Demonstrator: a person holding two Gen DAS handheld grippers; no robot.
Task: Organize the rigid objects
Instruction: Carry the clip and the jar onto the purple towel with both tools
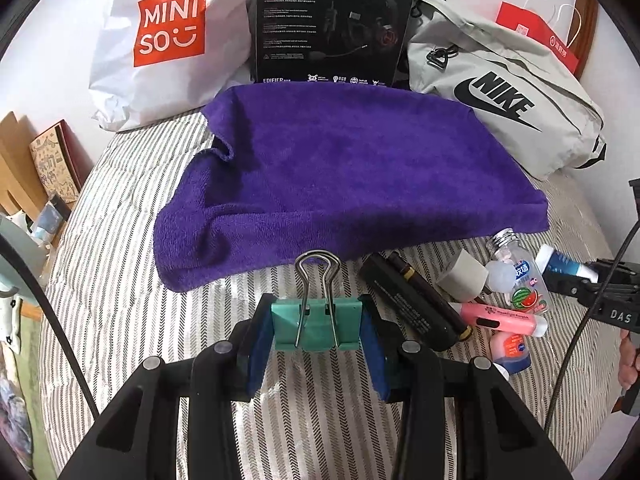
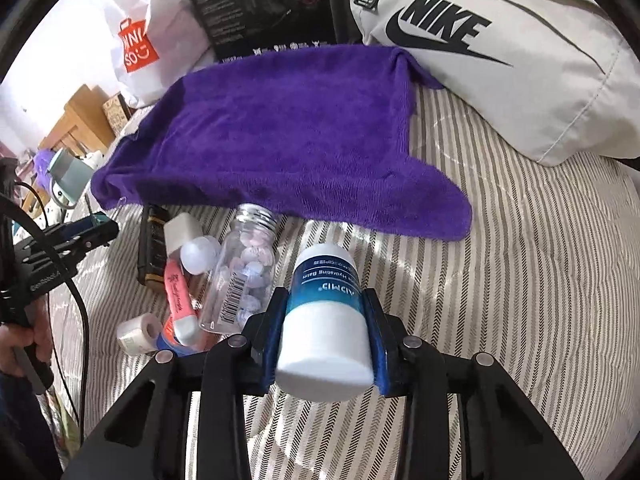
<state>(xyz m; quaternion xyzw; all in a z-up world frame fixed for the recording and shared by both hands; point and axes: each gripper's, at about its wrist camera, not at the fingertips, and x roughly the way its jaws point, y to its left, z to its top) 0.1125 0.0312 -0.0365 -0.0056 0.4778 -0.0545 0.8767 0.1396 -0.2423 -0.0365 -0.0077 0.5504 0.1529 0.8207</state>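
Between the left gripper's (image 1: 317, 330) pads a teal binder clip (image 1: 316, 326) is clamped by its sides, prob for carrying. Balm tube (image 2: 325, 316) is gripped by the right gripper (image 2: 326, 330), w/ purple towel (image 1: 340, 176) just ahead, likely the drop spot.

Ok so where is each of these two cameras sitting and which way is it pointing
Left wrist view: on the left gripper, looking forward over the striped bed toward the purple towel; its own fingers clamp a green binder clip, and the right gripper shows at the right edge.
Right wrist view: on the right gripper, facing the same way; it clamps a white and blue balm tube, and the left gripper shows at the left edge.
Shared: the towel, the Nike bag and the clutter pile with the clear candy bottle.
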